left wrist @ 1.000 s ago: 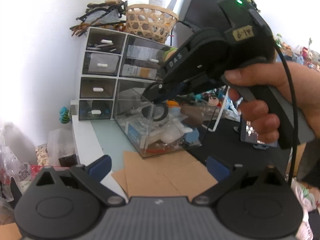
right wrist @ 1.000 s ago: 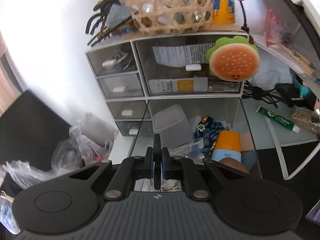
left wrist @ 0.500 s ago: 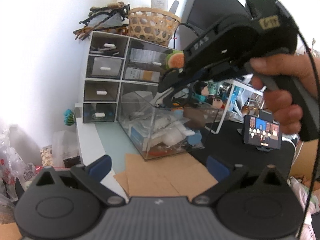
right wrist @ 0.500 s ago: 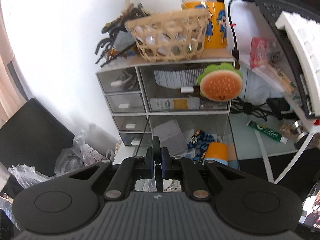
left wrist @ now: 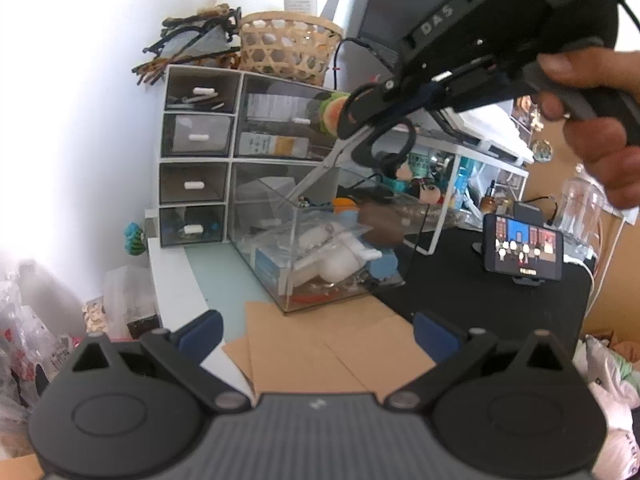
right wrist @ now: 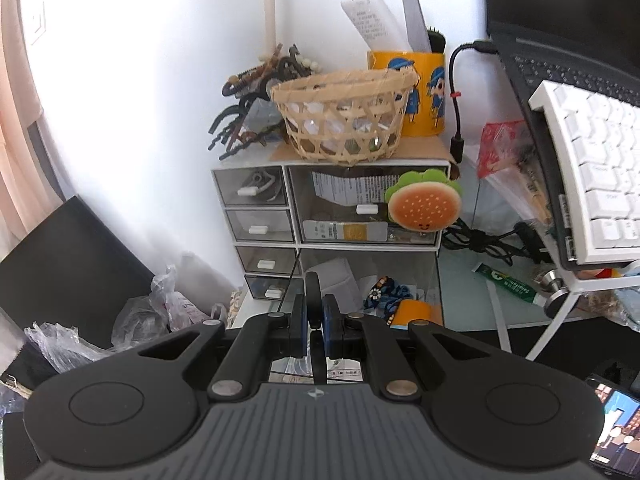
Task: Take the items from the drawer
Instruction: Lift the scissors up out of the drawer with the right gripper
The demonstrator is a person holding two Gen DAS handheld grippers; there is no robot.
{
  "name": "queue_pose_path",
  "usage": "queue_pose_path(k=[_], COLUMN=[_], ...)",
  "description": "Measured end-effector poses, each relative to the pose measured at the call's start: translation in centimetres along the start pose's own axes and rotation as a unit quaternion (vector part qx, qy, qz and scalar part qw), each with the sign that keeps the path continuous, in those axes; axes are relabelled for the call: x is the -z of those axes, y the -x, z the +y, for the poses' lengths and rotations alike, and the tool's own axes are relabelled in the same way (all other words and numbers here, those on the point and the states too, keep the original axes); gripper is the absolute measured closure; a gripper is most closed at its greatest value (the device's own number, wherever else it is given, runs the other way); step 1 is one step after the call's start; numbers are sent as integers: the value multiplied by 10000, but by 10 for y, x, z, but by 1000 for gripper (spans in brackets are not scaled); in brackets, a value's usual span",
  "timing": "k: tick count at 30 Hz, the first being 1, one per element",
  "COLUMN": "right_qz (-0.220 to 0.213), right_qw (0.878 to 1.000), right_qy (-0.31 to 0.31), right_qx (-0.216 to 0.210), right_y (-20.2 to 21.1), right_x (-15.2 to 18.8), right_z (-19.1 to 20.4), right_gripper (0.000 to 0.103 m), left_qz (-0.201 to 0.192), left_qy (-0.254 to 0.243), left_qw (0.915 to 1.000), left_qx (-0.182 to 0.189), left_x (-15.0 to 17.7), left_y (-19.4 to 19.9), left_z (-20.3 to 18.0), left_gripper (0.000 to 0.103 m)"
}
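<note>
A clear drawer (left wrist: 289, 280) stands pulled out of the white drawer unit (left wrist: 236, 156), filled with a blue box, white pieces and an orange-and-blue item. My right gripper (left wrist: 354, 118), held in a person's hand, is shut on the black handle of a pair of scissors (left wrist: 320, 172). The blades slant down, tips just above the drawer's back rim. In the right wrist view the scissors handle (right wrist: 313, 300) sits pinched in my right gripper (right wrist: 315, 314). My left gripper (left wrist: 318, 332) stands open and empty over brown cardboard (left wrist: 304, 352), in front of the drawer.
A wicker basket (right wrist: 344, 116) and yellow cup (right wrist: 428, 92) top the unit, with a burger toy (right wrist: 424, 210) on its front. A keyboard (right wrist: 592, 168) lies on a white riser at right. A phone on a stand (left wrist: 522, 250) and plastic bags (right wrist: 132, 320) flank the drawer.
My right gripper has risen up and to the right with the scissors, lifting them out of the open drawer. My left gripper has stayed open in about the same place.
</note>
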State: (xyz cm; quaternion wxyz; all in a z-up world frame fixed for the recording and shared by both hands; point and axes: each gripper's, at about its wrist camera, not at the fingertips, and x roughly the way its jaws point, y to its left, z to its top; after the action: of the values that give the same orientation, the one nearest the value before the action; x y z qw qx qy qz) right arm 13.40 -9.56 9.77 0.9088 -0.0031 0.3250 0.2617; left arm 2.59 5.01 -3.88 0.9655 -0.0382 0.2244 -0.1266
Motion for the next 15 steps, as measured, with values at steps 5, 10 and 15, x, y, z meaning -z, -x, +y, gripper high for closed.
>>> queue_pose_path(k=[5, 10, 15], right_qz=[-93, -203, -322], right_qw=[10000, 9998, 9995], right_qy=[1, -15, 2], right_qx=[30, 8, -19], right_y=[15, 34, 54], right_x=[0, 1, 1], right_z=[-1, -1, -1], right_gripper=[95, 95, 95], left_qz=[1, 29, 40], left_qy=[-98, -266, -383], left_qw=[9999, 9996, 9992], left_qx=[-34, -59, -123], left_x=[1, 2, 3], left_y=[1, 1, 2], left_z=[-3, -9, -11], left_gripper=[0, 0, 0])
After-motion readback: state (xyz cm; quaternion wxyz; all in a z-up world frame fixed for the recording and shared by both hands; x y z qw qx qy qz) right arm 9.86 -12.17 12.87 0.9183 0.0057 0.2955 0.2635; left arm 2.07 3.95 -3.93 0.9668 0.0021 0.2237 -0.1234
